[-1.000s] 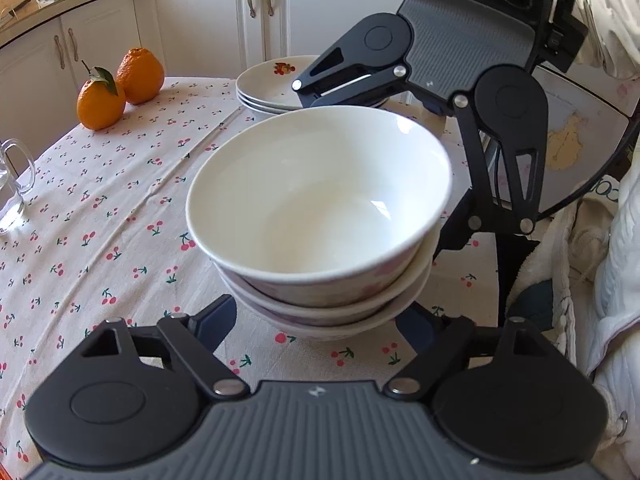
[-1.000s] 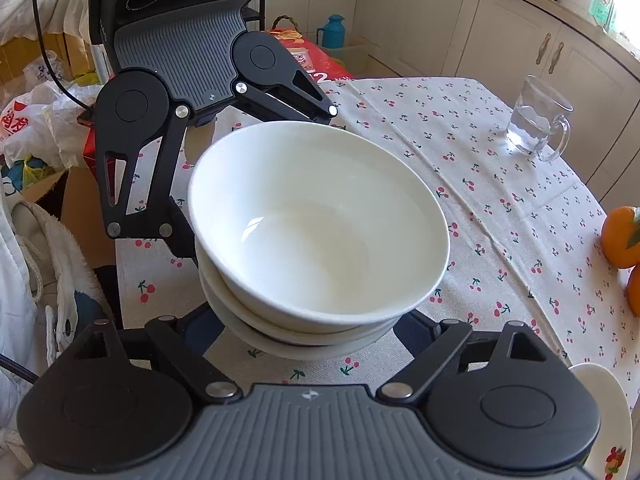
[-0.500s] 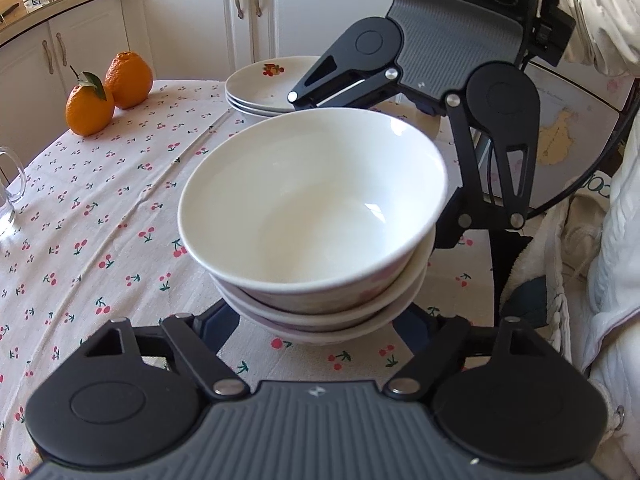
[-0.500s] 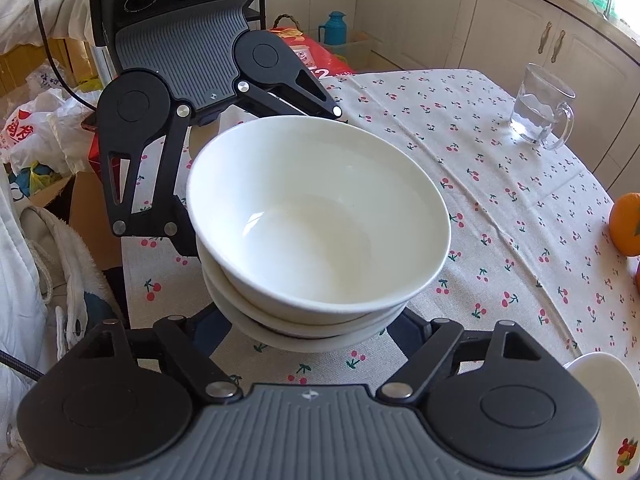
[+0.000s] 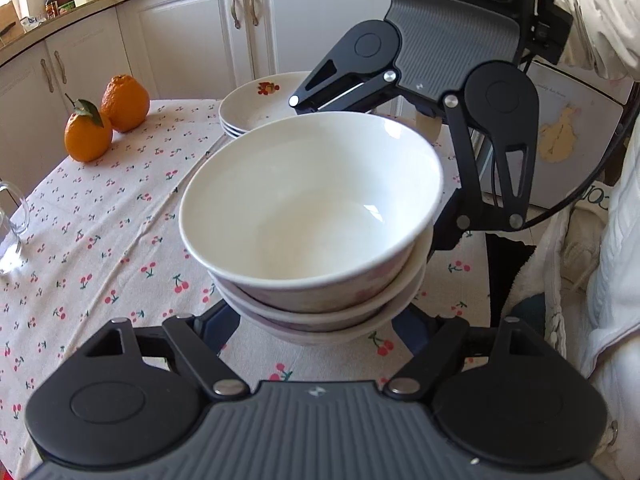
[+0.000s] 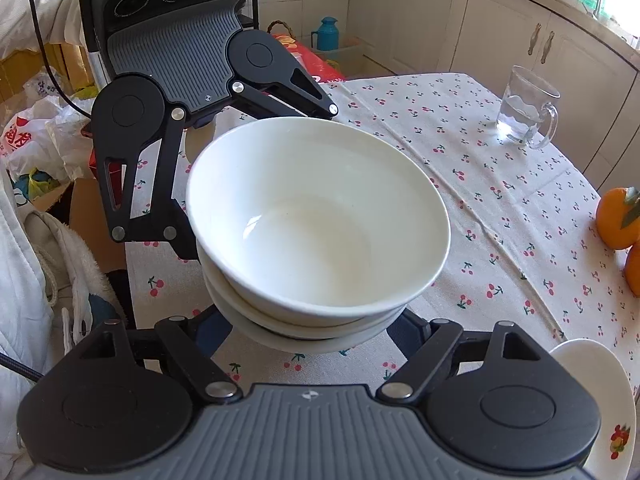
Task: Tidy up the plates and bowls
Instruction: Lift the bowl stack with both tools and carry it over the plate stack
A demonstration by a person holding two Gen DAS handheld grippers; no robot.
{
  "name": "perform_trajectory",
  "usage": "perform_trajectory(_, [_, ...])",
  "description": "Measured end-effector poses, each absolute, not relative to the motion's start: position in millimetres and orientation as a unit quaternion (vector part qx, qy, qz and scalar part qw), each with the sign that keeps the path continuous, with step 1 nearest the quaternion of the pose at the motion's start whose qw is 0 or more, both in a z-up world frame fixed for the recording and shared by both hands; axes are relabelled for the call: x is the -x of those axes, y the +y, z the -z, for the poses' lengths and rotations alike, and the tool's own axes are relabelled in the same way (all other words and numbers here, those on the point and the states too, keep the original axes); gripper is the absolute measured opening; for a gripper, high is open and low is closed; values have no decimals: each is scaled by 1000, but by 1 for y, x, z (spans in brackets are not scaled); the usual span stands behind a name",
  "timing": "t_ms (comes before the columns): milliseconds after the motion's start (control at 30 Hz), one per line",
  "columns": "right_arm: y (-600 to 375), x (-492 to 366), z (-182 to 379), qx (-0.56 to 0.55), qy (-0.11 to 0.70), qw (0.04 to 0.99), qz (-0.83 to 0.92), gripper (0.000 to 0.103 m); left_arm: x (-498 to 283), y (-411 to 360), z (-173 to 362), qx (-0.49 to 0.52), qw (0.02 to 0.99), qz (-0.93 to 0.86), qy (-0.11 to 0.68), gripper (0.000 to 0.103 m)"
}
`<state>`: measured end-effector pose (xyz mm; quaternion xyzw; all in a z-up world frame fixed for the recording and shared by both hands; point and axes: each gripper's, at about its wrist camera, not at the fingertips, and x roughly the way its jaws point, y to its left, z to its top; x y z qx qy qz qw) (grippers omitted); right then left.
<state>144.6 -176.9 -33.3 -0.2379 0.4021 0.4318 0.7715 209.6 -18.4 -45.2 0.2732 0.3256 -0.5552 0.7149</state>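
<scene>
Three white bowls sit nested in a stack [image 5: 312, 200] [image 6: 316, 216] on the cherry-print tablecloth [image 5: 100, 240]. Both grippers reach it from opposite sides. My left gripper [image 5: 314, 326] has its blue pads [image 5: 218, 326] against the base of the lowest bowl, shut on it. My right gripper [image 6: 310, 332] holds the same base from the other side, its pads [image 6: 406, 330] pressed in. Each gripper's body shows behind the stack in the other's view, its fingertips hidden by the bowls. A stack of white plates [image 5: 256, 108] [image 6: 600, 400] with a fruit print lies beyond.
Two oranges [image 5: 104, 120] [image 6: 618, 220] and a glass mug of water [image 6: 524, 108] [image 5: 12, 224] stand on the round table. White kitchen cabinets [image 5: 180, 40] run behind it. Bags and a box [image 6: 36, 140] lie on the floor by the table edge. A person's white sleeve [image 5: 612, 240] is close.
The jaws of both grippers have narrowed onto the base of the lowest bowl. The bowl stack has stayed where it was.
</scene>
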Motion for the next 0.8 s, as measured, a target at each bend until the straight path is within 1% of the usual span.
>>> perform_trajectory(233, [-211, -145, 16, 236, 391, 787, -414, 87, -223, -55, 30, -278, 713, 569, 301, 82])
perform_trajectory(467, [-263, -152, -4, 239, 378, 814, -371, 86, -245, -109, 17, -288, 706, 592, 261, 82])
perform_trajectory(600, [-293, -157, -8, 239, 377, 827, -341, 86, -257, -140, 19, -296, 700, 603, 243, 82])
perform_trajectory(800, [-333, -169, -4, 226, 385, 841, -307, 87, -274, -172, 29, -291, 691, 616, 242, 82])
